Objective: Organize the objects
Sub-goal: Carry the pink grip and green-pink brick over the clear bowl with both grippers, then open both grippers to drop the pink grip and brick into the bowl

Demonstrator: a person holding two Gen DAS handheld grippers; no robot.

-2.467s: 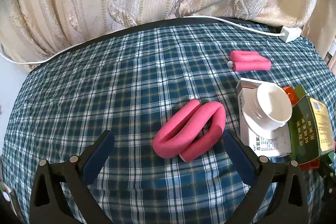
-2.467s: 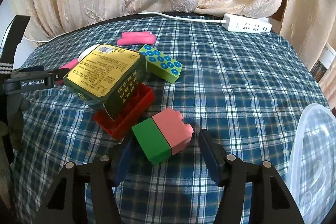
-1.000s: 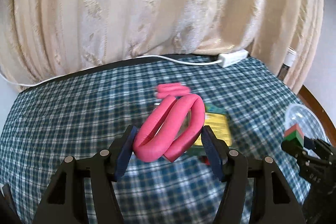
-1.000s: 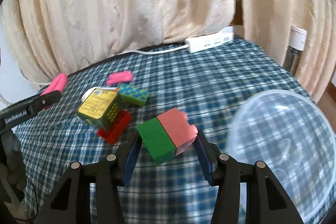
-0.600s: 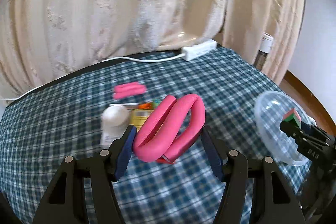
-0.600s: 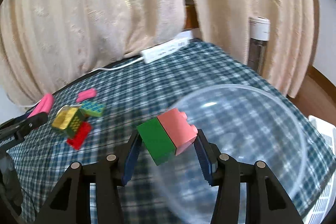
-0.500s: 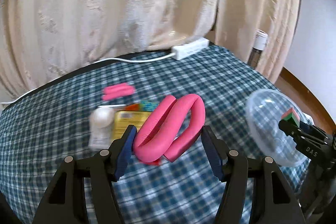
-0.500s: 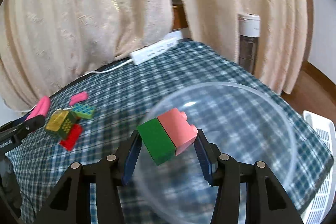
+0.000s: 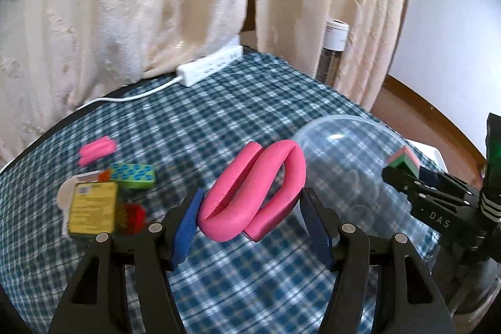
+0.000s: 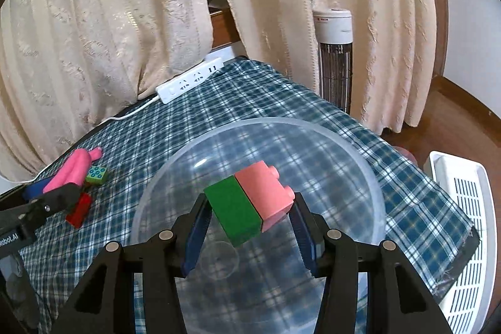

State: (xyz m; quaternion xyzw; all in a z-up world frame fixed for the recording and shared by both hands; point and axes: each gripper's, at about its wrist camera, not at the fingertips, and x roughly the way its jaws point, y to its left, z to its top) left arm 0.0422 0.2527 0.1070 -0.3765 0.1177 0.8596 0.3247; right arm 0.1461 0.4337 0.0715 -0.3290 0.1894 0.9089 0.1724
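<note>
My left gripper (image 9: pixel 250 223) is shut on a pink foam loop (image 9: pixel 255 190), held in the air above the checked cloth, just left of a clear plastic bowl (image 9: pixel 353 127). My right gripper (image 10: pixel 249 229) is shut on a green and pink toy brick (image 10: pixel 250 204), and hangs over the inside of the clear bowl (image 10: pixel 357 155). In the left wrist view the right gripper (image 9: pixel 404 169) shows at the far right with the brick (image 9: pixel 404 157) over the bowl. The left gripper's finger (image 10: pixel 59 196) and the pink loop (image 10: pixel 73 166) show at the left of the right wrist view.
On the cloth to the left lie a small pink foam piece (image 9: pixel 97 151), a green dotted brick (image 9: pixel 134 176), a yellow-green box (image 9: pixel 90 207), a red brick (image 9: pixel 130 216) and a white cup (image 9: pixel 67 196). A white power strip (image 10: pixel 191 80) lies by the curtain. A heater (image 10: pixel 333 52) and white basket (image 10: pixel 463 224) stand beyond the table edge.
Both grippers have swung right with their loads. The bowl now sits right under the brick and beside the pink loop; the loose pile has slid to the left of both views.
</note>
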